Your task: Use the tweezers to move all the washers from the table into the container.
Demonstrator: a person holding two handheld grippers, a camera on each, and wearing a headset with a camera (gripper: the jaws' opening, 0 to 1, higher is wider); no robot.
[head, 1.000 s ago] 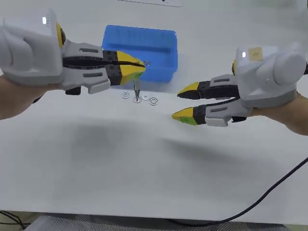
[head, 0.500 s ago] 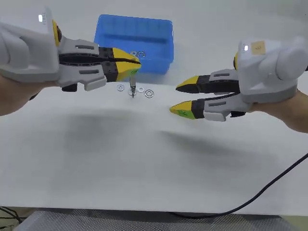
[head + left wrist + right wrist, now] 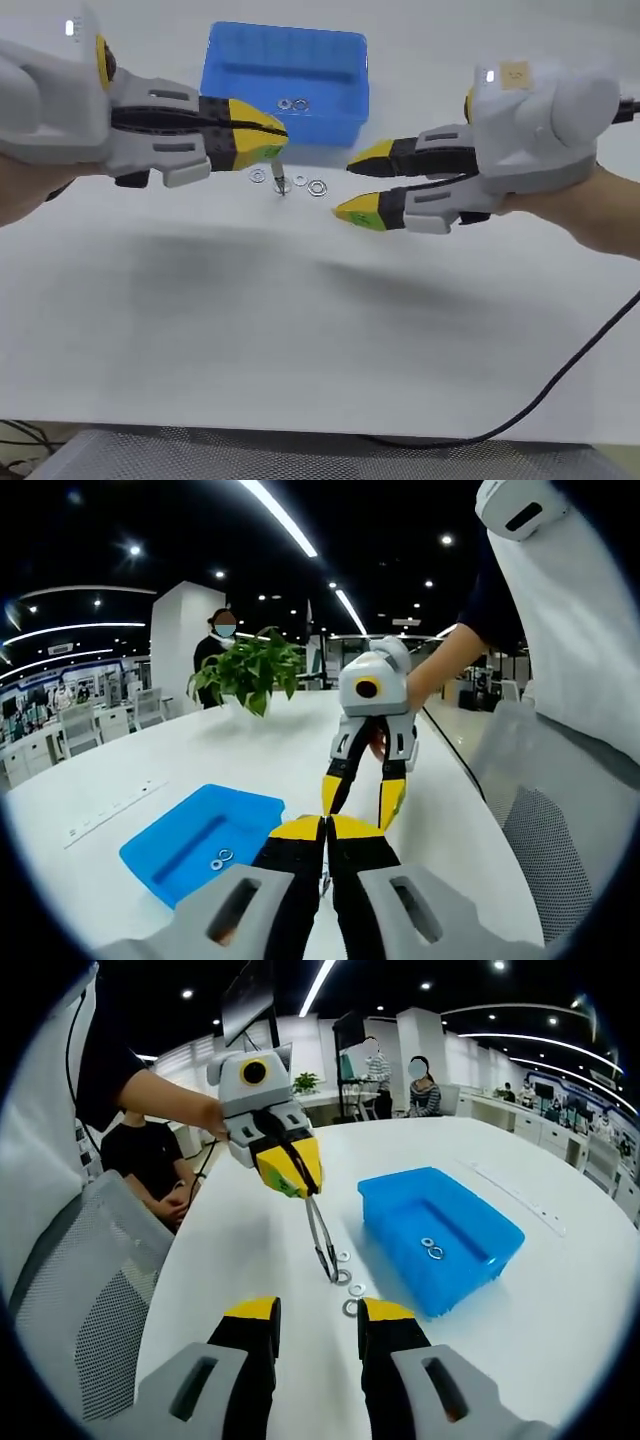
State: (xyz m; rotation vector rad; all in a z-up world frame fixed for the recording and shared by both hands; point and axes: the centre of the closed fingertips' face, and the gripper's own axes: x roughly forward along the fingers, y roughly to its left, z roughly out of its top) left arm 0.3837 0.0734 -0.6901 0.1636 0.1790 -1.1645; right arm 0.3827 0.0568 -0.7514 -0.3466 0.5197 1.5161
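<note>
White table (image 3: pixel 250 330) with a blue container (image 3: pixel 285 31) and loose washers (image 3: pixel 318 187) laid on it.
The container is set open and upright toward the far side of the table. Four washers are seen lying flat in a short row on the bare top, just in front of the container's near wall and apart from it. A black cable (image 3: pixel 560 385) is seen crossing the near right corner; whether it rests on the top cannot be told.
</note>
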